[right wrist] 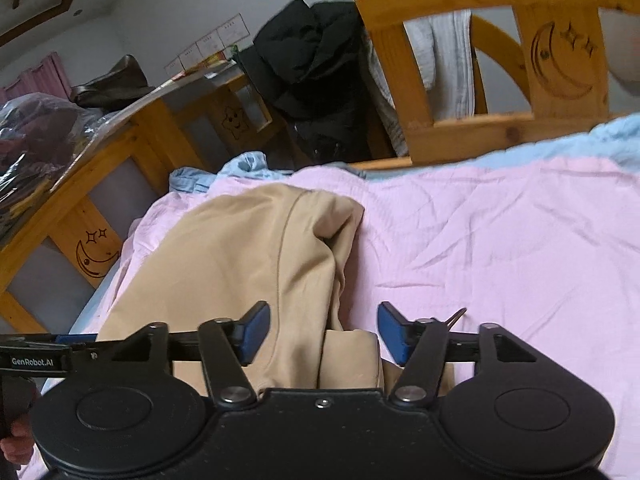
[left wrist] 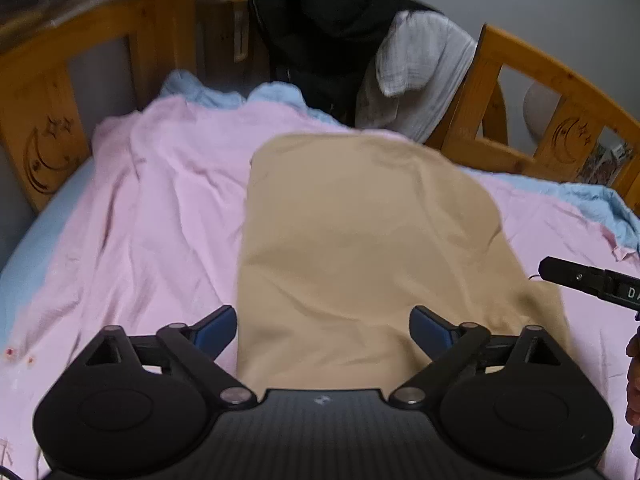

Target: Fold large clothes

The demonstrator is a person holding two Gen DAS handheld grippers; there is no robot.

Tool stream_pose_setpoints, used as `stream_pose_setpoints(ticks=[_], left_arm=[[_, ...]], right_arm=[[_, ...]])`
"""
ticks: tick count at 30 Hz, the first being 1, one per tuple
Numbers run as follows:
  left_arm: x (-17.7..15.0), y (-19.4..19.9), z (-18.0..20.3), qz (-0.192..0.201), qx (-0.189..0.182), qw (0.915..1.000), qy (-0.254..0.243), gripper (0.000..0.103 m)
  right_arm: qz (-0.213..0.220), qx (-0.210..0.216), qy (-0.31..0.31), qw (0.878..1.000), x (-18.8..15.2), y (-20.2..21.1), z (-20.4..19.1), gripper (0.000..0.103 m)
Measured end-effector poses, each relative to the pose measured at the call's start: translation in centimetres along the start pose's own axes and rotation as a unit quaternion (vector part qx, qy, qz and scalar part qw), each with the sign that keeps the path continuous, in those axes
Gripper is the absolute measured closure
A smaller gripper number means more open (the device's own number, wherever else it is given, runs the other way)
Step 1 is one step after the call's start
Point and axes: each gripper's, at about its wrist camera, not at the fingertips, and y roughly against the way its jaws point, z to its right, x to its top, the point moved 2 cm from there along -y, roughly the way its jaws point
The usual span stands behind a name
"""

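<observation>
White lettering reading "GenRobot.AI" runs along the black bar of the left gripper point(right wrist: 36, 360) where it crosses the right wrist view, and the letters "DA" show on the right gripper point(left wrist: 592, 280) at the edge of the left wrist view. The tan garment point(left wrist: 360, 240) is smooth, soft cloth, folded into a long panel with a straight left edge and a rounded far corner; it lies flat on the wrinkled pink sheet point(left wrist: 160, 200), between the wooden rails. A stitched seam curves down it and a thicker fold bunches at its near right end. The left tongs stand spread wide above the garment's near edge, blue pads point(left wrist: 216, 330) clear of the cloth, gripping nothing. The right tongs are also spread, a fold of tan cloth lying between the blue pads point(right wrist: 256, 332) without being pinched. Both point downward at a slant over the bed. The pine bed rail point(right wrist: 540, 60) carries burnt-in moon and star carvings. A black coat point(left wrist: 320, 20) and a white crinkled cloth point(left wrist: 420, 68) hang at the far end, and a light blue sheet point(left wrist: 224, 96) edges the pink one.
</observation>
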Motion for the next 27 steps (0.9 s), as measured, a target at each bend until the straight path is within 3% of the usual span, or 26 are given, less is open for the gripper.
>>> stream_pose_setpoints(ticks=[9, 16, 27], left_arm=[[-1.8, 8.7, 2.0, 0.09, -0.004, 0.9956, -0.026, 0.001], [-5.5, 15.4, 3.4, 0.157, 0.011, 0.9863, -0.05, 0.001], [-14.0, 20.3, 2.0, 0.178, 0.037, 0.9823, -0.045, 0.001]], right_arm=[[0.074, -0.002, 0.025, 0.997, -0.6, 7.8, -3.2, 0.016], [0.143, -0.012, 0.063, 0.988, -4.2, 15.9, -6.6, 0.003], [0.219, -0.082, 0.105, 0.967, -13.5, 25.4, -10.0, 0.001]])
